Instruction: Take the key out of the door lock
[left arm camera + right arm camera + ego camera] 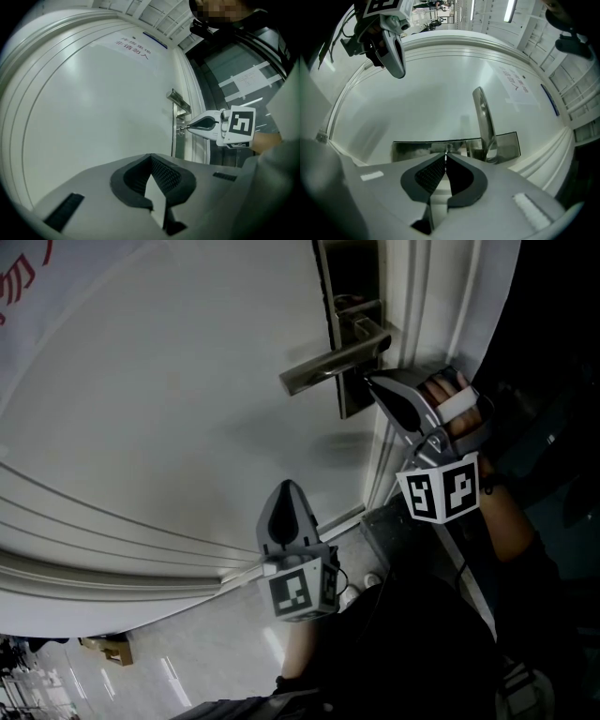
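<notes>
My right gripper point(368, 381) has its tips against the metal lock plate point(351, 401) just under the lever handle point(330, 366) of the white door point(169, 399). Its jaws are shut on a thin metal key point(446, 149) that stands in the plate point(417, 149). In the left gripper view the right gripper point(188, 126) pinches the small key point(181, 129) at the lock. My left gripper point(286, 487) hangs lower and further left, well apart from the lock, pointing at the bare door face. The left gripper point(151, 157) is shut with nothing between its pads.
The door frame point(412, 306) runs beside the lock plate. A paper notice point(133, 47) is stuck high on the door. Moulded ridges point(94, 521) cross the door panel. A person's hand point(464, 413) holds the right gripper; dark glass point(243, 75) lies beyond the frame.
</notes>
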`<act>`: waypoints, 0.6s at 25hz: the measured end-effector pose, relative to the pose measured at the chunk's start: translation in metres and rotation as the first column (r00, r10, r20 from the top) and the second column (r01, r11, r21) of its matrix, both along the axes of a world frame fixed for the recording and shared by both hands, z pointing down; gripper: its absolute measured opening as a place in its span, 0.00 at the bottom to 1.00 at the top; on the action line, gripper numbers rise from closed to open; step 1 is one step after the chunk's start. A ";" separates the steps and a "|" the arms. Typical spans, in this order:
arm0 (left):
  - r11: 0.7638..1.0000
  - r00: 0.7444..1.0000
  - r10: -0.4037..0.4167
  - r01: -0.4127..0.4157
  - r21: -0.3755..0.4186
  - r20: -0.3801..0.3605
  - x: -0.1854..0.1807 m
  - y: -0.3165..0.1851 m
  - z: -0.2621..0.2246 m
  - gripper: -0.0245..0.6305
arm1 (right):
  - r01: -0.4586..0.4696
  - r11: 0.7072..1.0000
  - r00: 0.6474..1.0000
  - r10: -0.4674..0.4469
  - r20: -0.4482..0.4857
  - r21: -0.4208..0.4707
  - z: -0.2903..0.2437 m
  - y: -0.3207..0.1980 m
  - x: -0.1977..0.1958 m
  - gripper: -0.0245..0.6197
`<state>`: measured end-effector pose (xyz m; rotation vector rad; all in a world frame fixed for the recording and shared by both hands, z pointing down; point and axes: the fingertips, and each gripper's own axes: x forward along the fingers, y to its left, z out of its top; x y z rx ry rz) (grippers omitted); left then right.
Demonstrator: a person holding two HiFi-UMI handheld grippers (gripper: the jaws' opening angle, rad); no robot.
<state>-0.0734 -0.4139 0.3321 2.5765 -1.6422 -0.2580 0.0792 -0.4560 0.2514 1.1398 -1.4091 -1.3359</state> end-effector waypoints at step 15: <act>1.000 1.000 0.012 -0.012 -0.004 -0.004 0.001 0.000 0.000 0.04 | -0.007 1.000 1.000 0.007 -0.001 -0.004 0.000 0.005 -0.001 0.05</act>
